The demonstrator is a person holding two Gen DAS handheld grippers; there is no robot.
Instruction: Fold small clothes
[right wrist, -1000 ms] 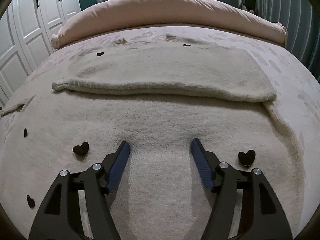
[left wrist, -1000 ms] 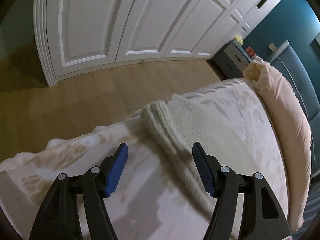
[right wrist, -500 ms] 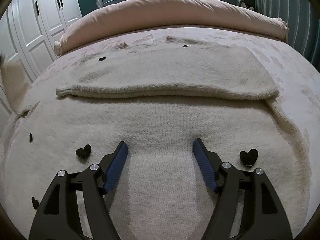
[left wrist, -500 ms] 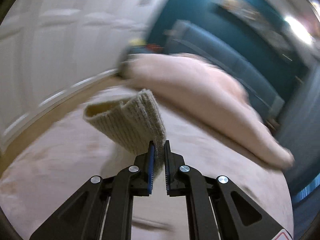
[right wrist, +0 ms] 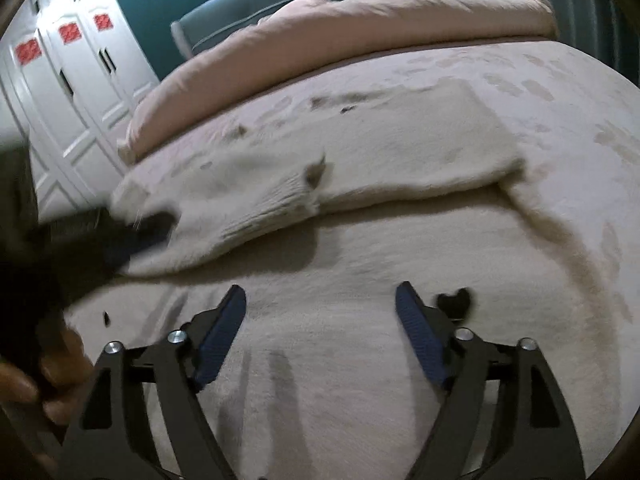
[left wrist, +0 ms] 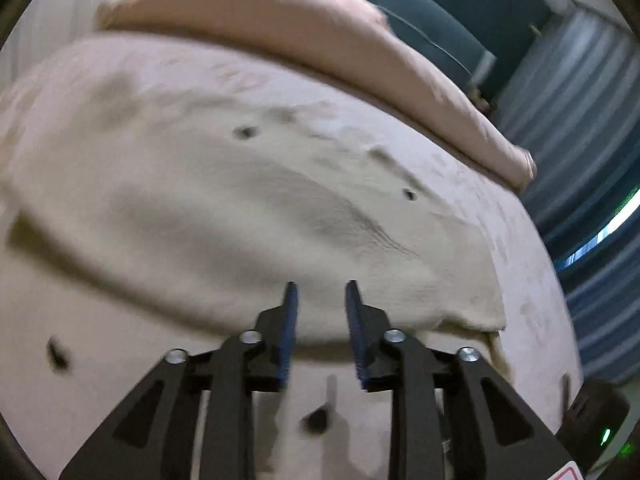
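Landmark: the pink duvet roll (right wrist: 360, 36) at the head of the bed; every place below is read off it.
Garment: a cream knit sweater (right wrist: 360, 360) lies flat on the bedspread (right wrist: 560, 92), well short of the duvet roll, with small black hearts (right wrist: 454, 300) dotted over the knit.
Long axis: the folded-over band of sleeve (right wrist: 400, 160) runs side to side, roughly parallel to the duvet roll; its ribbed cuff (right wrist: 256, 220) points away to the wardrobe (right wrist: 72, 92) side.
Left gripper (left wrist: 320, 292): low at the folded edge on the side away from the duvet roll, blue pads a narrow gap apart, nothing visibly pinched between them in its own view.
Right gripper (right wrist: 320, 300): hovering over the sweater body, further from the duvet roll than the fold, fingers spread wide and empty.
Step in hand: likely laying the sleeve across the body.
Doing it well: set the cuff down flat and square with the fold line, let go only once the knit lies without bunching, then smooth it toward the duvet roll.
Watch for: soft knit creeping or dragging with the pads.
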